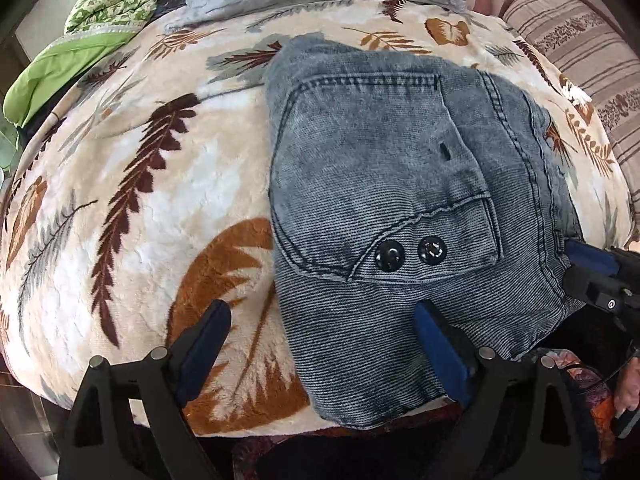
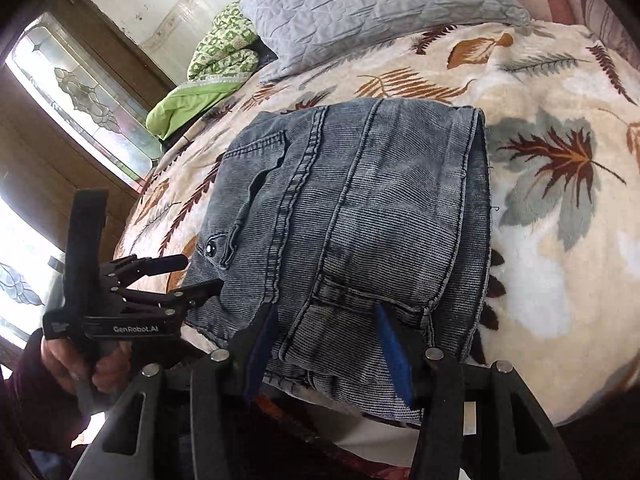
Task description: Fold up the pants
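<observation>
Left wrist view: steep downward, close over pants (image 1: pixel 400 184), near bed edge. Right wrist view: shallower, close, facing far pillow (image 2: pixel 372 4). Shared: pants, leaf blanket (image 1: pixel 132 184), pillow, green quilt (image 2: pixel 216 60)

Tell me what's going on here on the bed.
A person is folding pants with tongs in each hand. The pants lie in a compact folded bundle on the leaf-print blanket, near its front edge. The left tongs stand wide open over the bundle's near left corner, gripping nothing. The right tongs are half open, straddling the near edge; whether they pinch the denim isn't clear.
</observation>
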Tool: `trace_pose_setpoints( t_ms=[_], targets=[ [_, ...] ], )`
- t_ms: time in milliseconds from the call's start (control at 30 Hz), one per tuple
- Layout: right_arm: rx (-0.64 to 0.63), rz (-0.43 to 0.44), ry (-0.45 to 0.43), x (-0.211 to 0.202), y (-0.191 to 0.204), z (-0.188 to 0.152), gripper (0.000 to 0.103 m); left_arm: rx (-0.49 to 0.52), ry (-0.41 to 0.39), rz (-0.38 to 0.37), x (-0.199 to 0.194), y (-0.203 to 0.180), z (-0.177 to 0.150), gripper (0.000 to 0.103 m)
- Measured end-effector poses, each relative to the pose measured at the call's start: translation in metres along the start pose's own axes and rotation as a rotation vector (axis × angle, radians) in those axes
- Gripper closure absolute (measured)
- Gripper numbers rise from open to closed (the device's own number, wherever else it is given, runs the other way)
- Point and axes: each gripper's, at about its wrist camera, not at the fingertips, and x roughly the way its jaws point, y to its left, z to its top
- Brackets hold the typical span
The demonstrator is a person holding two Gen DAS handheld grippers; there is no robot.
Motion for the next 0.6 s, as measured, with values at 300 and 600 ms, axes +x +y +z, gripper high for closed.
trace_pose_setpoints(
  t_ms=[300, 600],
  targets=[
    [-0.021, -0.081, -0.119, -0.023, 0.012, 0.036, 0.048, 0.043, -0.145, 0.153, -0.031, 0.004, 0.070, 0.010],
    [-0.038, -0.116, -0.051, 0.016, 0.010, 0.034, 0.048, 0.087, -0.069, 0.221, 0.030, -0.019, 0.103, 0.010]
  ],
)
